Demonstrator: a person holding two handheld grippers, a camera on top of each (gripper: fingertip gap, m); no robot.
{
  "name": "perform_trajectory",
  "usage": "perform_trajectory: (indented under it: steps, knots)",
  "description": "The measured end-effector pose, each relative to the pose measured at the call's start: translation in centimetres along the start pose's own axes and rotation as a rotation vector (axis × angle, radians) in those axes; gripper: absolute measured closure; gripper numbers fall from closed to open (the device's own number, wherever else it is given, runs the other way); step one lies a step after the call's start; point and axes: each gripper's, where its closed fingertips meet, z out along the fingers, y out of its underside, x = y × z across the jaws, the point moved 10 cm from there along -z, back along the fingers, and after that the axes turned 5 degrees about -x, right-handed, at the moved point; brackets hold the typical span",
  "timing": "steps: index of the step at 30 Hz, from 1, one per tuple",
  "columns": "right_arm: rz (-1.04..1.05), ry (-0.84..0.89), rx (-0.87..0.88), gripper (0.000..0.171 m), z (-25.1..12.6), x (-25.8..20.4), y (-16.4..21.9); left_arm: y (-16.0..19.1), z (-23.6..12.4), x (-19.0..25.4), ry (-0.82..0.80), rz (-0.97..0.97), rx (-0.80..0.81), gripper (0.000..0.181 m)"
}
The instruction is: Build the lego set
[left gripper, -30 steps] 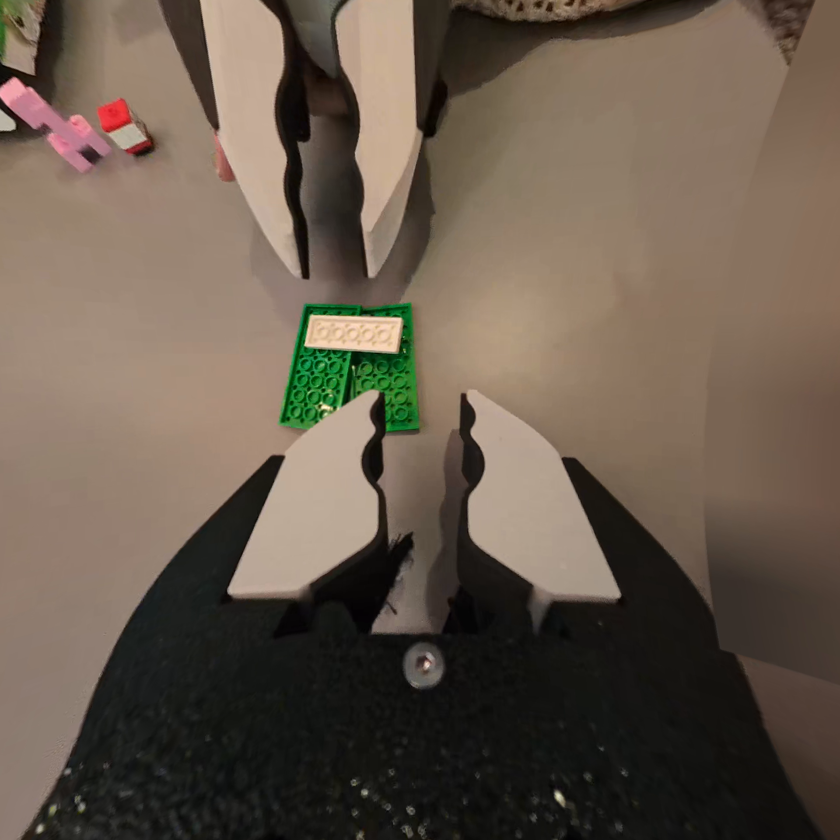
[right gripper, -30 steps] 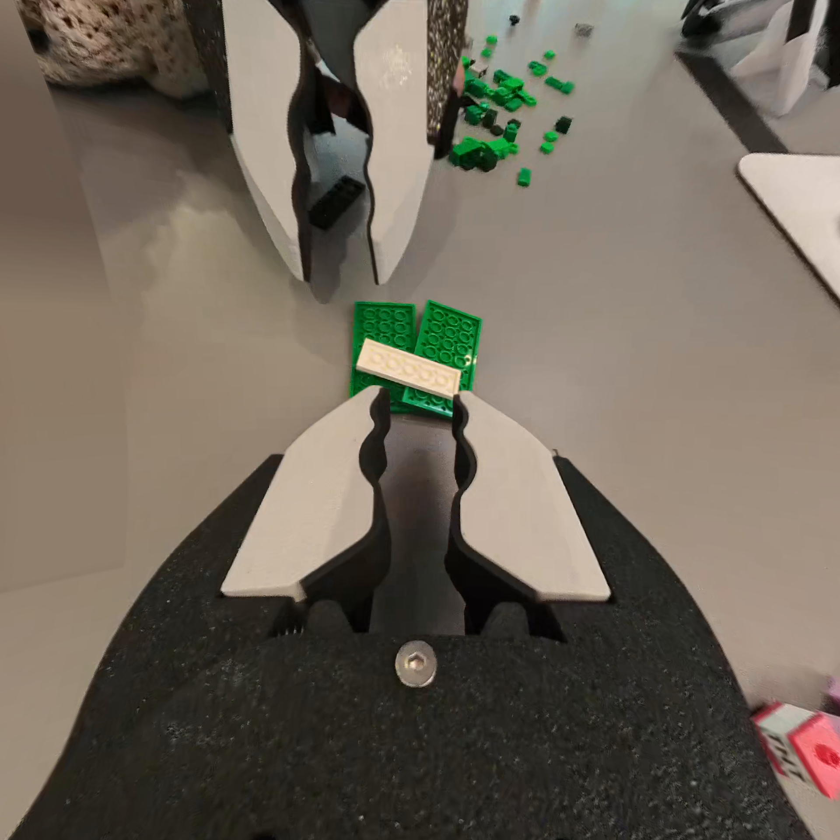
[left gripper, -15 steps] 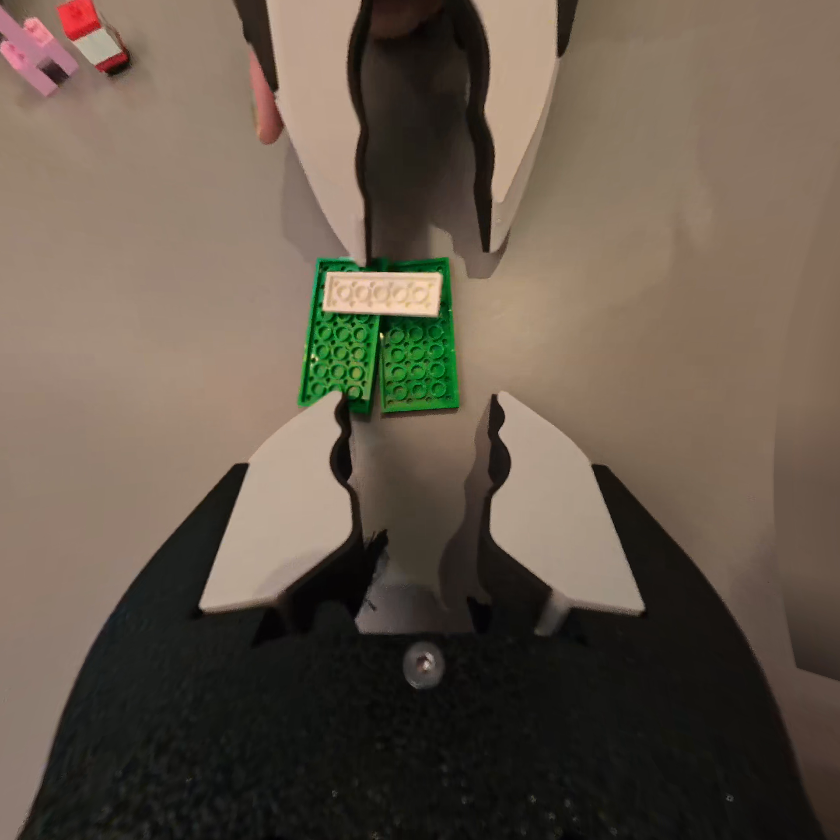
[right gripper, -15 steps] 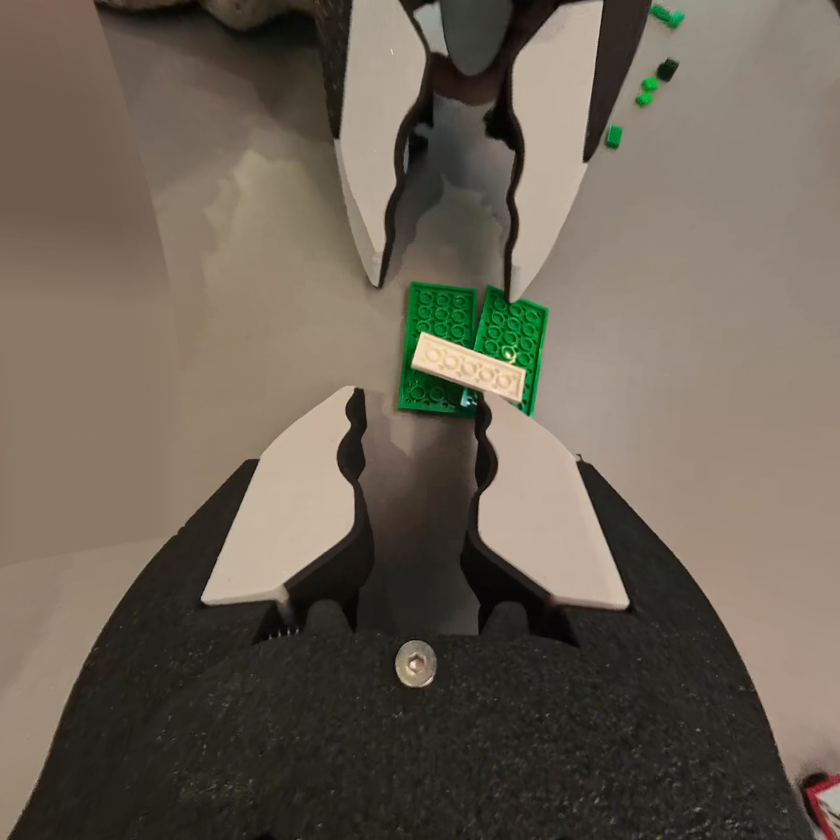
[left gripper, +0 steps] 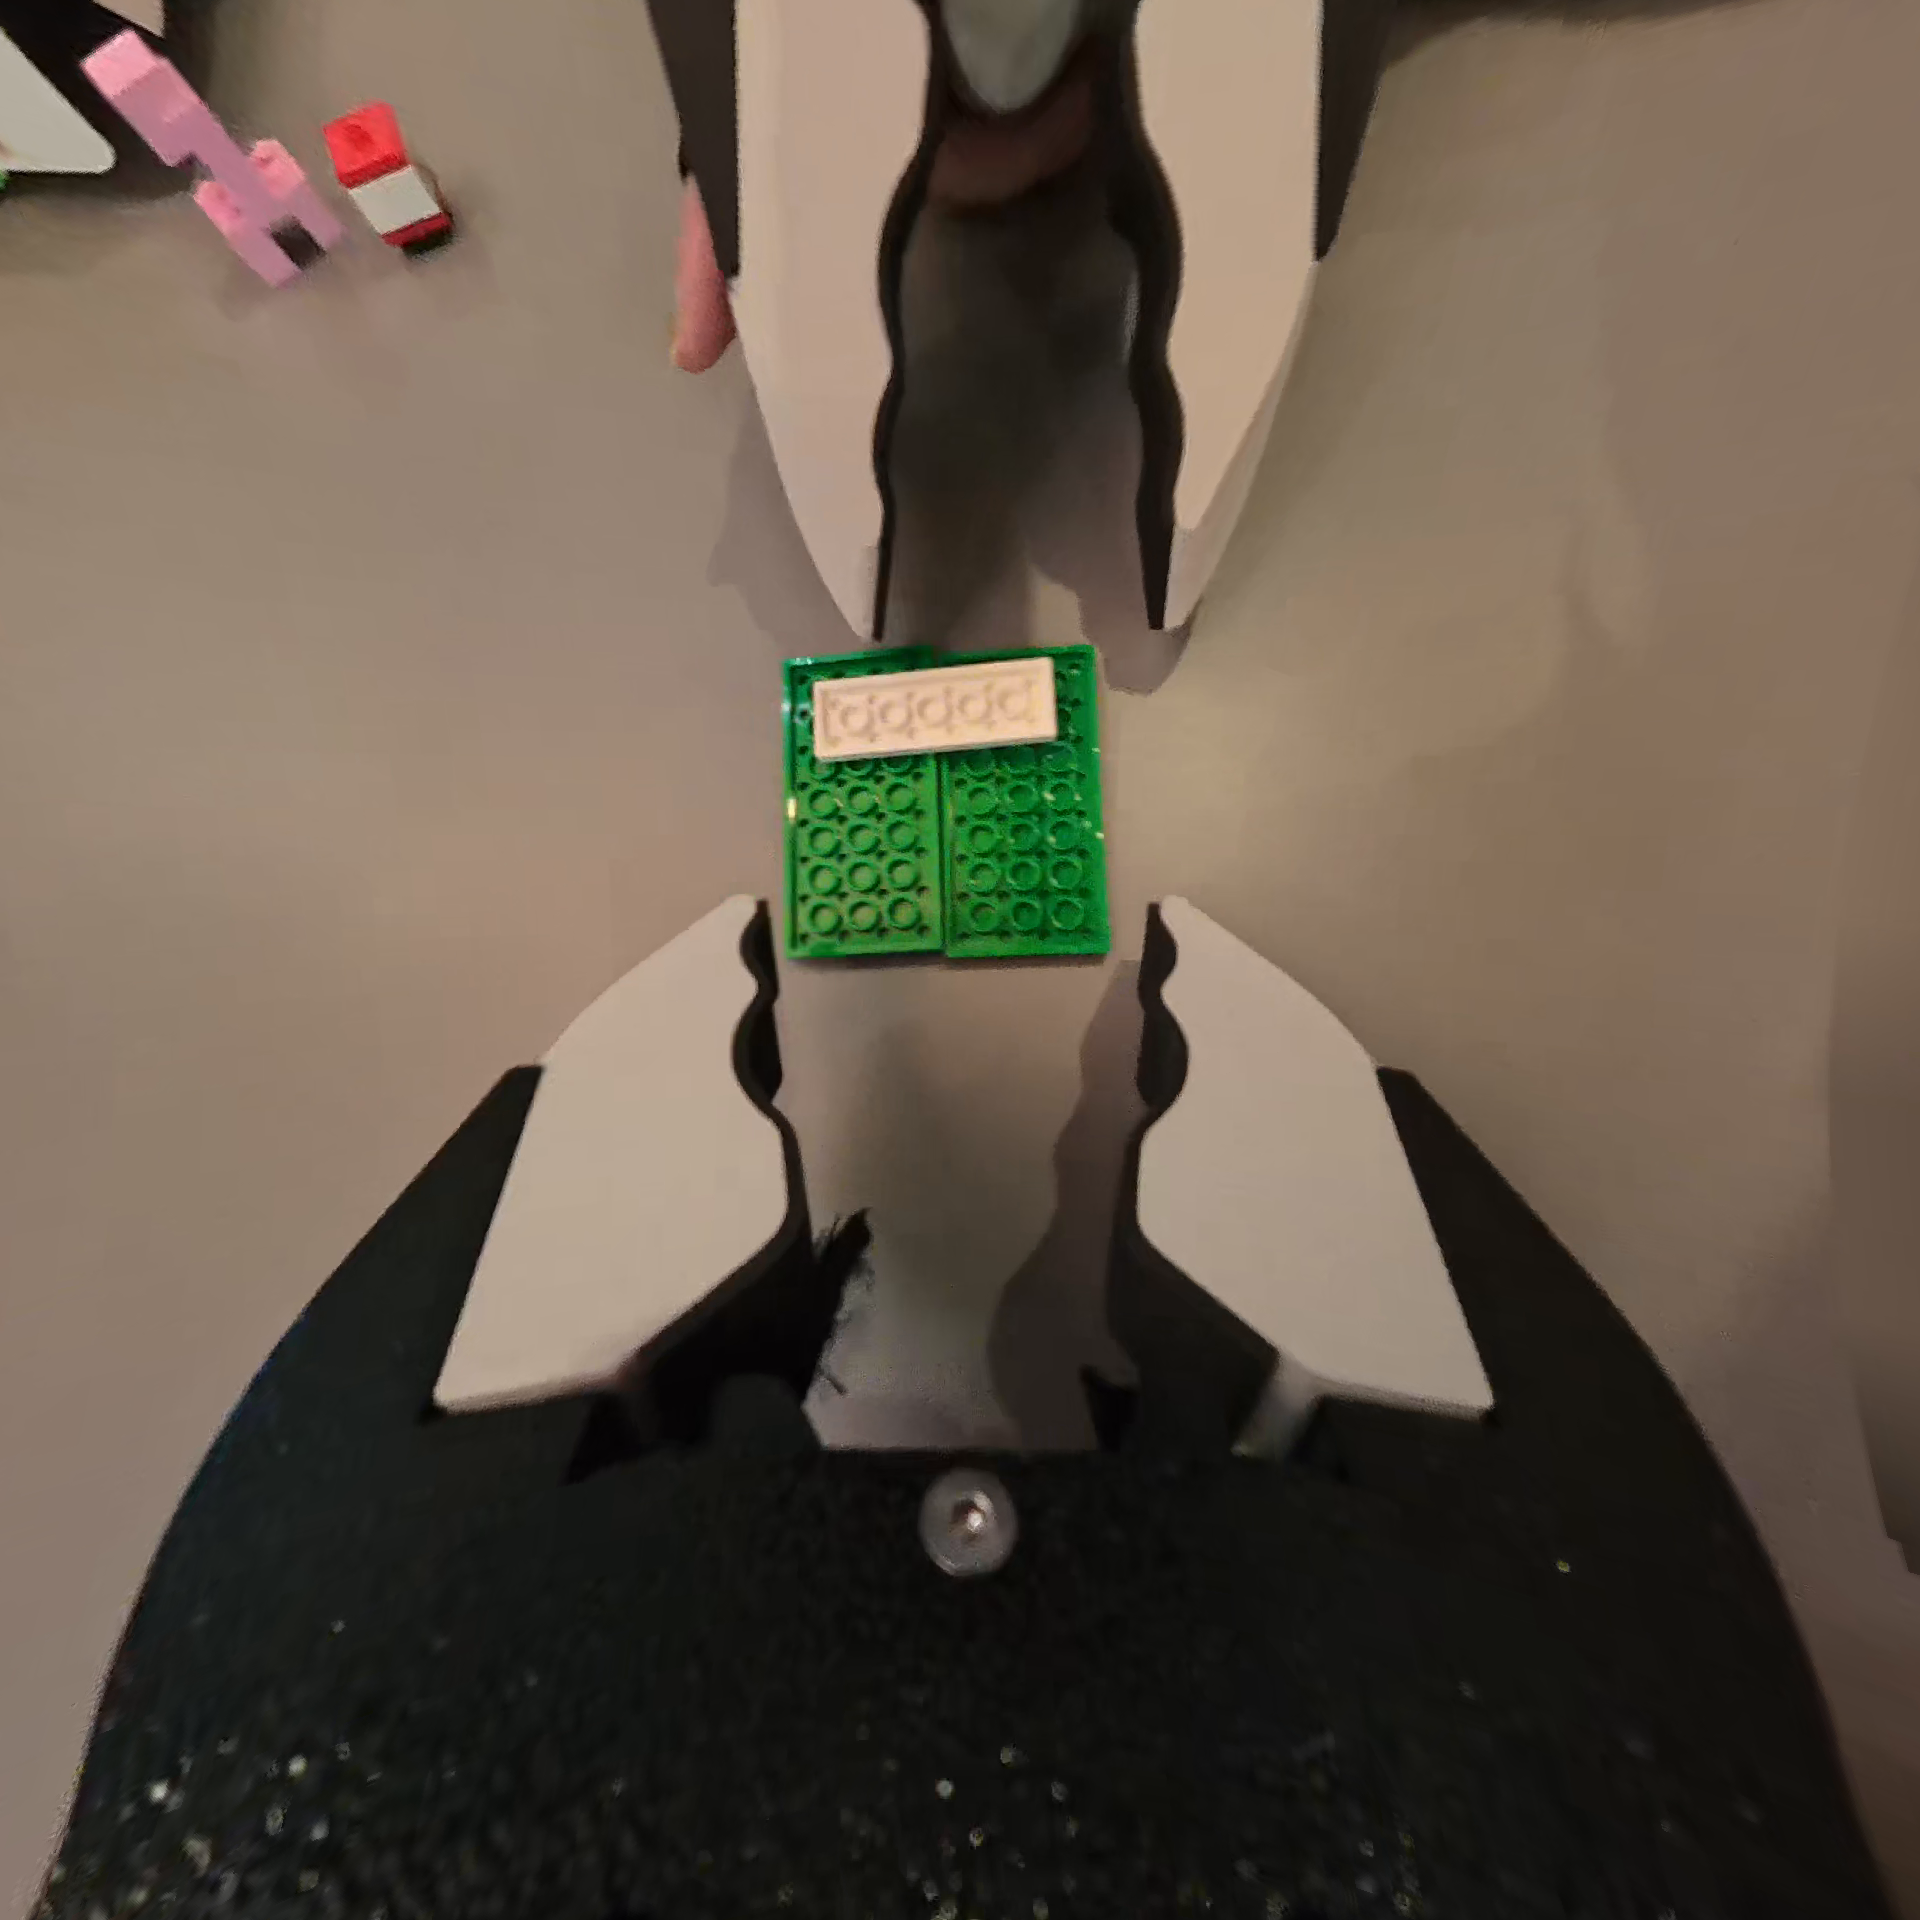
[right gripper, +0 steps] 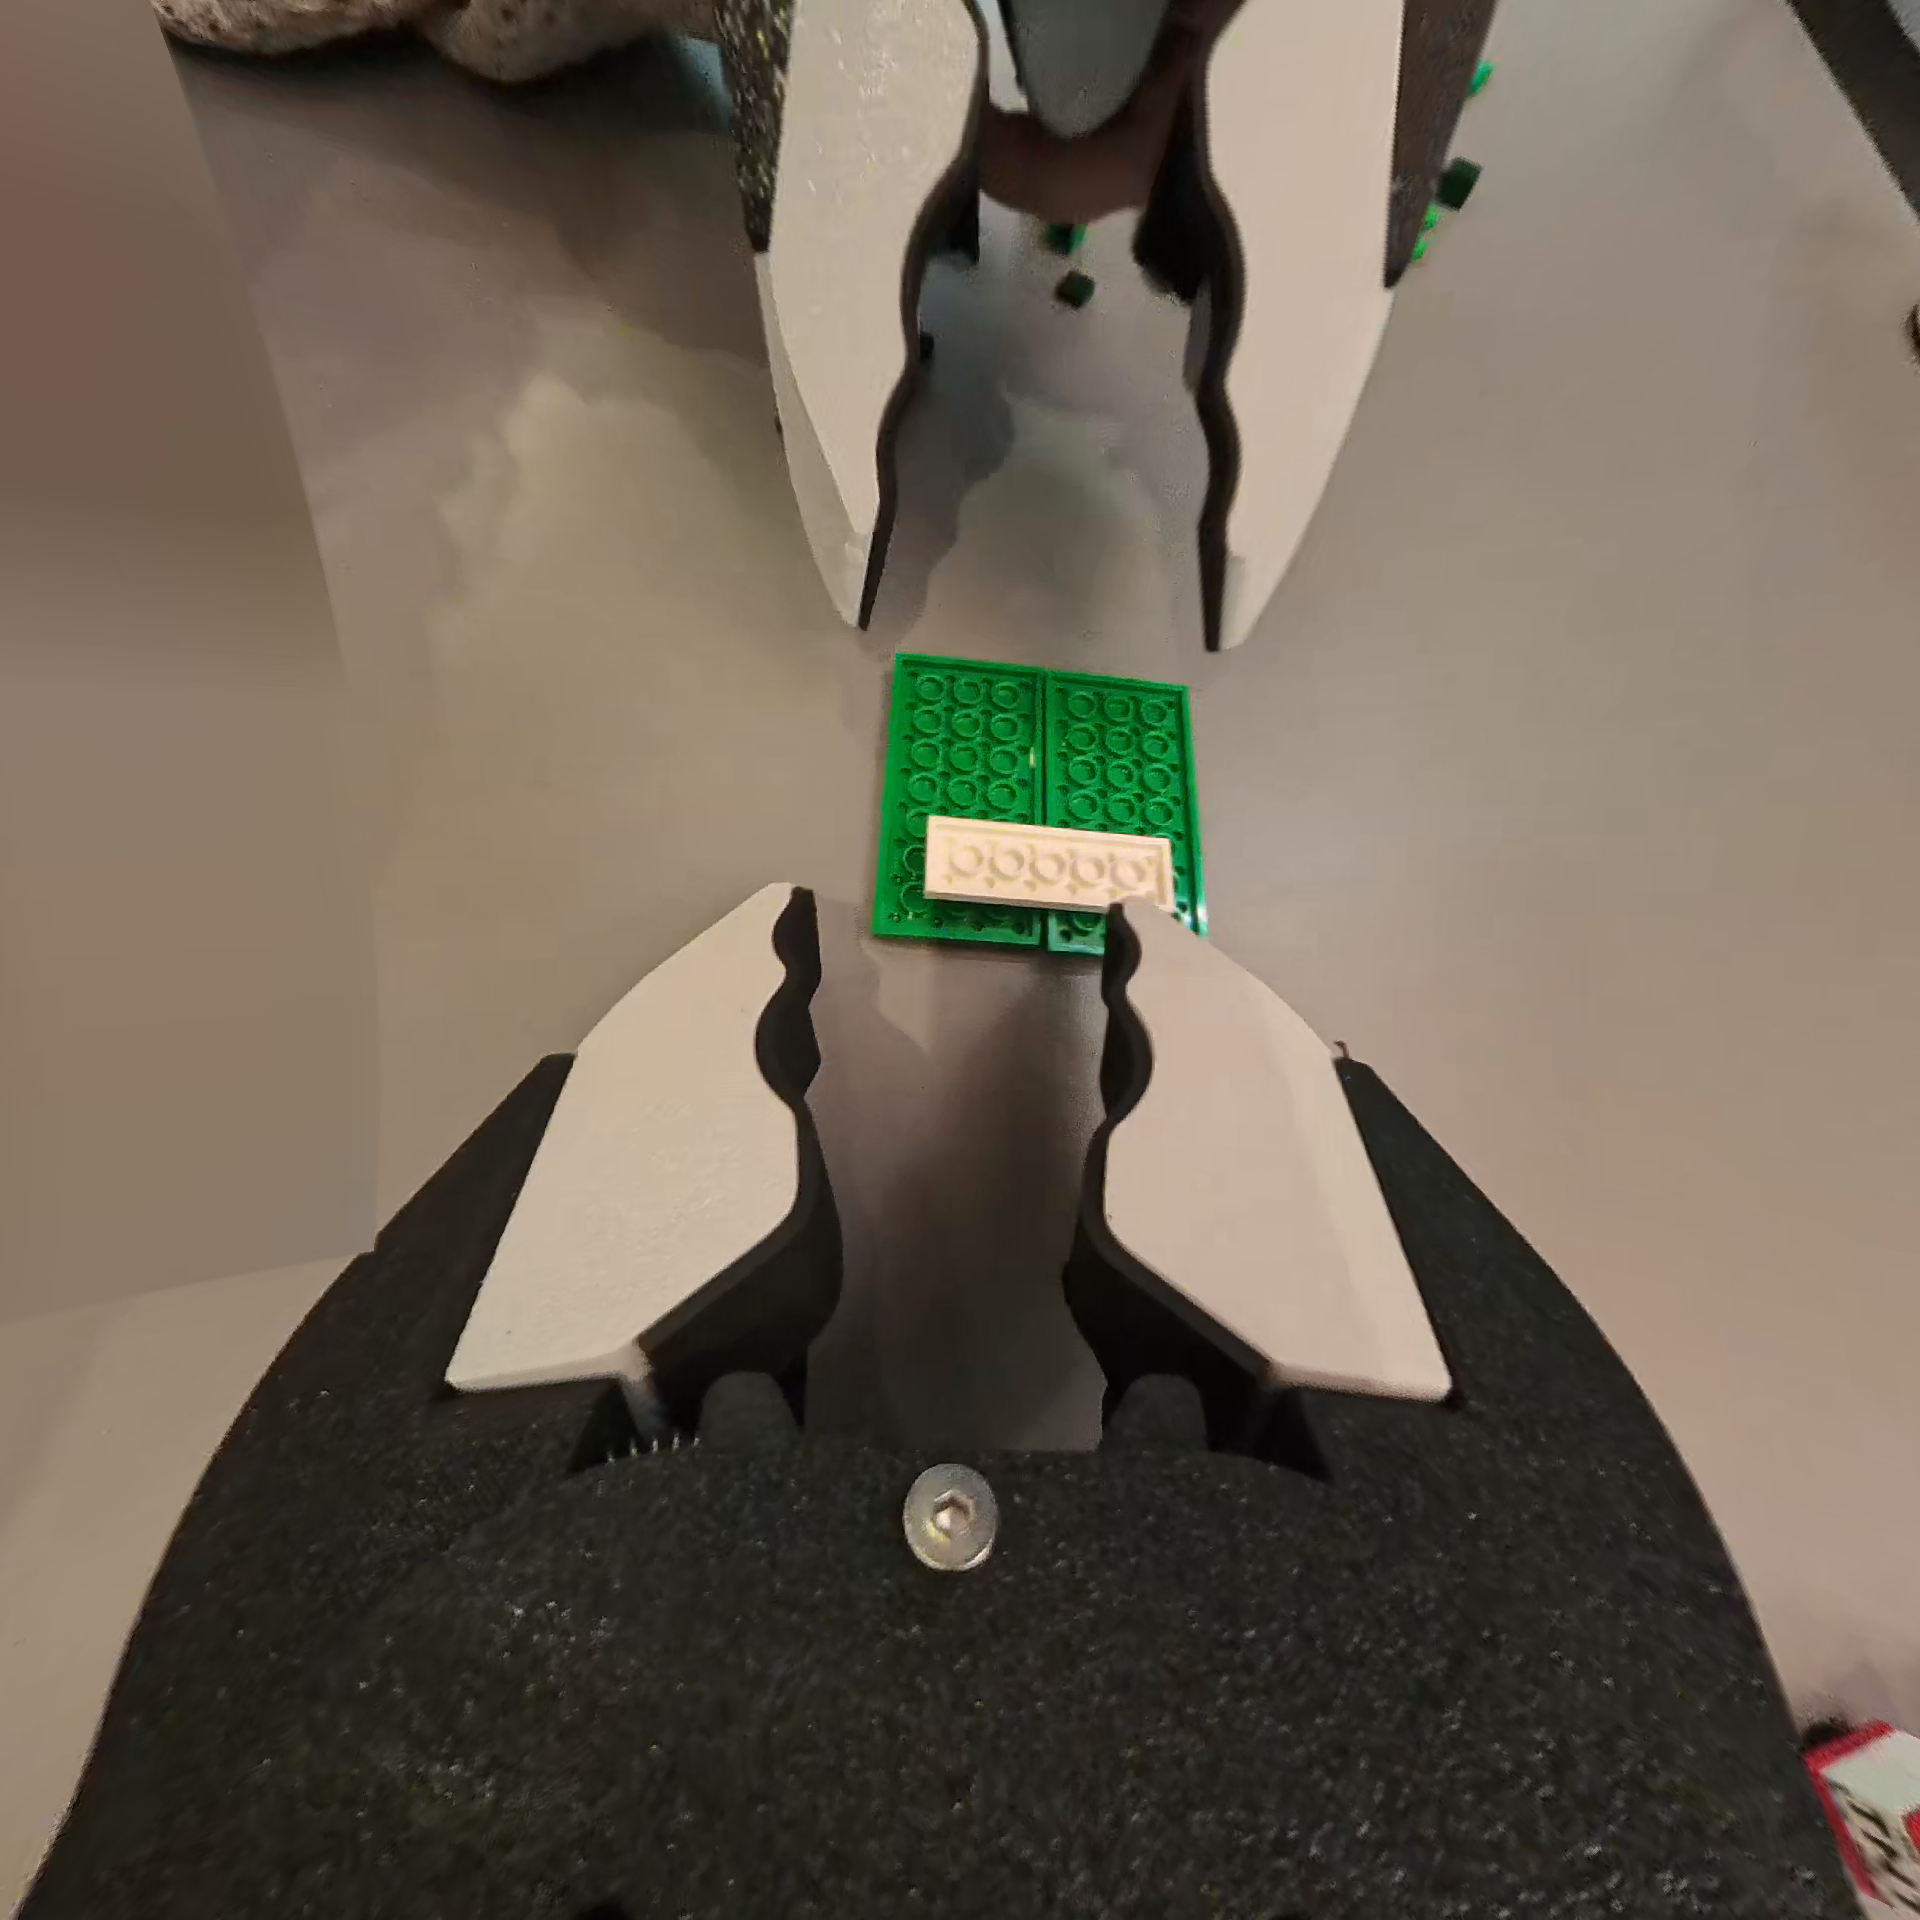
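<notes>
Both claws — left gripper point(left gripper: 951, 914), right gripper point(right gripper: 956, 909) — are hanging apart, empty, at 6 and 12 o'clock of 2 green plates point(left gripper: 943, 831); squeezing risks popping the white plate point(left gripper: 935, 712) loose.

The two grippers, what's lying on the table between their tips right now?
Two green plates side by side, bridged by a white plate at the right gripper's end. Both wrist views show it; the left gripper faces the other end.
</notes>
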Motion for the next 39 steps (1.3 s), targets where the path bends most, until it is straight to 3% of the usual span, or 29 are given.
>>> perform_trajectory:
  steps: [15,22,24,39]
  knots:
    - [-0.001,0.043,0.008,0.117,0.0,0.3,0.1,-1.4,2.5,-1.1,0.029,0.035,-0.098,0.098]
    - [-0.018,0.051,-0.005,0.118,0.1,0.1,0.1,-1.7,2.9,-1.4,0.077,-0.037,-0.129,0.105]
    - [-0.022,0.054,-0.007,0.118,0.1,0.1,0.1,-1.7,2.8,-1.4,0.075,-0.037,-0.129,0.115]
    - [0.004,0.075,0.034,0.116,-0.3,0.3,0.2,-1.5,2.7,-1.1,0.058,-0.017,-0.101,0.116]
